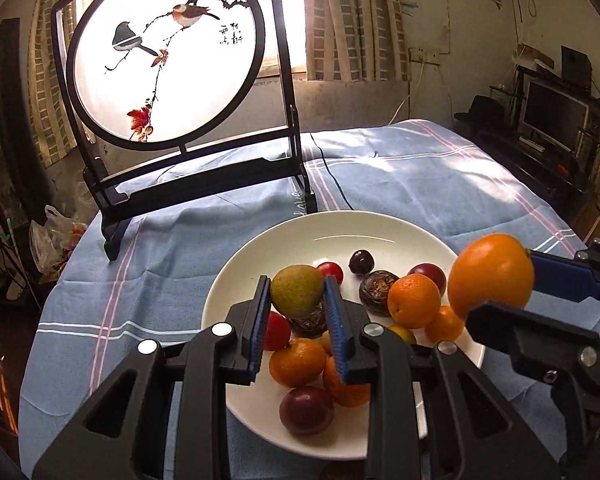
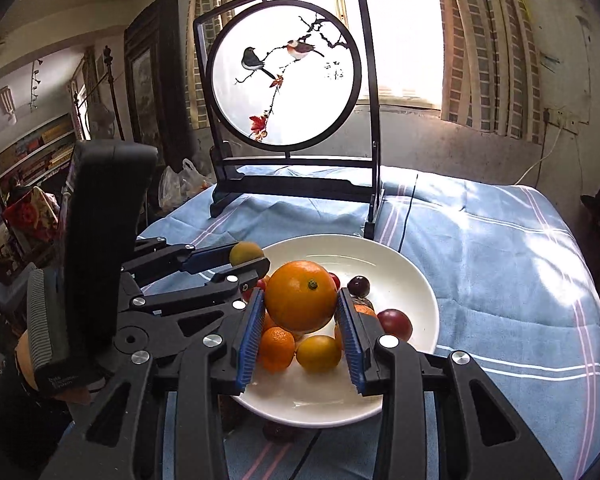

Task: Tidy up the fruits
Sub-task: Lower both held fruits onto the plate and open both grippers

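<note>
Mango [image 1: 297, 290] in L gripper [image 1: 298, 330] | orange [image 2: 301, 296] in R gripper [image 2: 301, 334]

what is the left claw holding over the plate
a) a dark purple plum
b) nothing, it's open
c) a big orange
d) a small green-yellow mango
d: the left claw is shut on the small green-yellow mango above the white plate, while the big orange sits in the right claw.
</note>
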The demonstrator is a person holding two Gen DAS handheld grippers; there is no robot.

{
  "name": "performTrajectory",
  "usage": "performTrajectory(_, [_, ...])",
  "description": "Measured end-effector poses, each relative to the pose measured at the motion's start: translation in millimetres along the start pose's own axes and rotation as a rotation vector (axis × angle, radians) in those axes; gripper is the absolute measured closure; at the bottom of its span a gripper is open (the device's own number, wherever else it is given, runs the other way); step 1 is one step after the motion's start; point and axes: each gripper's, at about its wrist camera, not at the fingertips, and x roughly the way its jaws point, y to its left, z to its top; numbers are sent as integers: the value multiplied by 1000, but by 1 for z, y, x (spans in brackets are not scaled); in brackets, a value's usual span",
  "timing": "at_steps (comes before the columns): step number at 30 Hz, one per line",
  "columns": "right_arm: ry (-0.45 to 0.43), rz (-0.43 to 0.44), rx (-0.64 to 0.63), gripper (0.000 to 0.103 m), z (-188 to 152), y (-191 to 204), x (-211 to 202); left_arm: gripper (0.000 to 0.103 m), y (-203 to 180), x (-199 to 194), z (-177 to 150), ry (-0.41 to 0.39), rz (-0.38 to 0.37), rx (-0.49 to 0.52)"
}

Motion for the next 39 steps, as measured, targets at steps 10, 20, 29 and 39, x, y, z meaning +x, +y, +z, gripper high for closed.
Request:
performTrajectory(10, [18,-13,-2,66,-2,-3,6,77,-2,29,-4,54,-9,-9])
performTrajectory(20, [64,-46,-38,66,3,1,29,34,34,8,0,5,58,-88])
performTrajectory(29, [144,-109,-74,50,5,8,78,31,78,-15,-25,46,90,-149])
performTrajectory(39, [155,-64,-152,48,-68,21,-11,27,61,-53,-78,75,11,-66])
